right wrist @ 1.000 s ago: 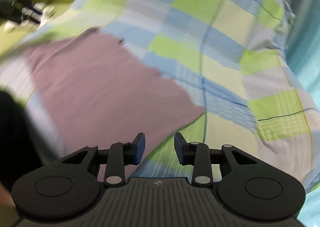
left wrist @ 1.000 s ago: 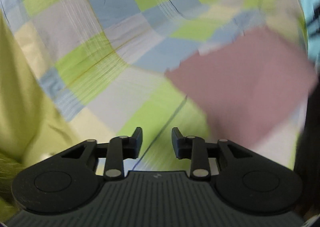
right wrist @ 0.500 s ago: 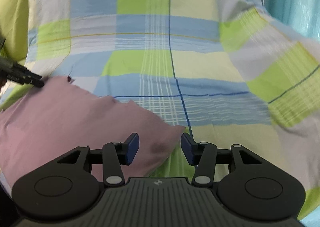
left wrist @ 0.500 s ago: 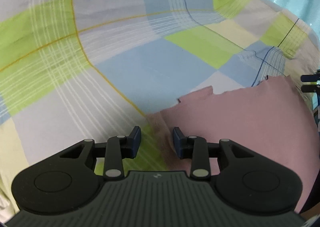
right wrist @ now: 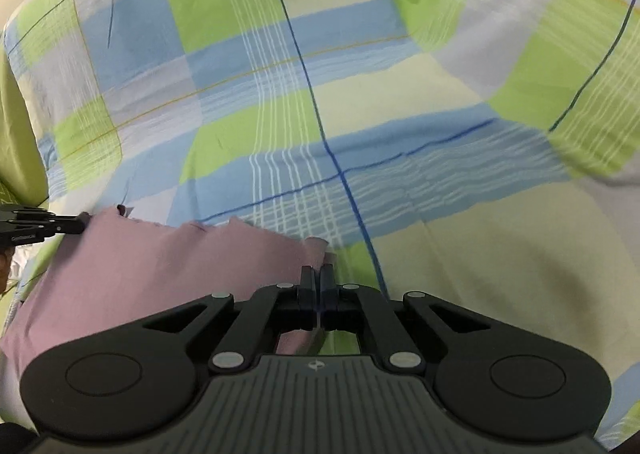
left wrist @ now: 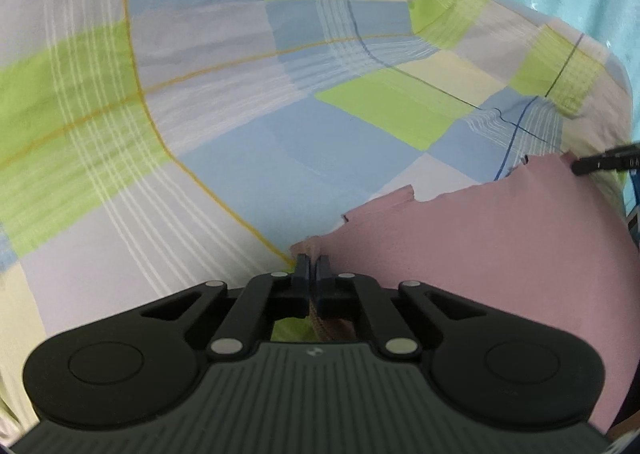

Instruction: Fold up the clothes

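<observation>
Fingers of both grippers are pressed together on the cloth (left wrist: 460, 254); the left gripper (left wrist: 312, 268) pinches its left far corner, the right gripper (right wrist: 316, 278) the right far corner; the pink cloth lies flat on the checked sheet (left wrist: 240, 93) between them. Both corners look gripped, so a fold seems ready to start; next I'd expect both corners lifted together and carried level over to the opposite edge. Cloth looks thin, matte, soft, its far edge ragged and wavy; sheet is smooth woven cotton, green, blue and cream squares, mildly rumpled.
</observation>
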`<state>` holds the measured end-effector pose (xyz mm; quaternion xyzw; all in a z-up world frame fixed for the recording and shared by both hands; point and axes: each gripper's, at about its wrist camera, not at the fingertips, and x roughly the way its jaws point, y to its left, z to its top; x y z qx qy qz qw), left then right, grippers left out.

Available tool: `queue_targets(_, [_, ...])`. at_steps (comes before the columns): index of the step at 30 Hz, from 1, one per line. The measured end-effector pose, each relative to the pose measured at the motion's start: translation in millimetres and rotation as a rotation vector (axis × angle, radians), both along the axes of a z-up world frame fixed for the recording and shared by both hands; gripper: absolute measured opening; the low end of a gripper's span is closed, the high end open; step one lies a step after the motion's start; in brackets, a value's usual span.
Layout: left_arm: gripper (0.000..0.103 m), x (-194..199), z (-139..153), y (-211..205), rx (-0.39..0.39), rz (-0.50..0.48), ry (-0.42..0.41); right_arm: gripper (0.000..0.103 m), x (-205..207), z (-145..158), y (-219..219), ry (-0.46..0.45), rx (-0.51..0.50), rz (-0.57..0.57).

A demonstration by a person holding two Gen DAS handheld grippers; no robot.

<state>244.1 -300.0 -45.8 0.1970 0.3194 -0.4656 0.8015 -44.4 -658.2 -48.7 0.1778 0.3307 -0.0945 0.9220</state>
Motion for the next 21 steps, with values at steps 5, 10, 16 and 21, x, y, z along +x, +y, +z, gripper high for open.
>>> queue_targets(5, [0.000, 1, 7, 8, -0.055, 0.030, -0.030, 0.000, -5, 10, 7, -0.043, -0.092, -0.001])
queue_targets(10, [0.000, 4, 10, 13, -0.107, 0.054, -0.030, 0.000, -9, 12, 4, -0.089, -0.091, -0.039])
queue_targets(16, [0.001, 9, 1, 12, -0.079, 0.060, -0.033, 0.000, 0, -5, 1, -0.041, -0.088, -0.035])
queue_targets(21, [0.001, 12, -14, 8, -0.051, 0.065, -0.023, 0.000, 9, -18, 3, 0.021, -0.128, -0.002])
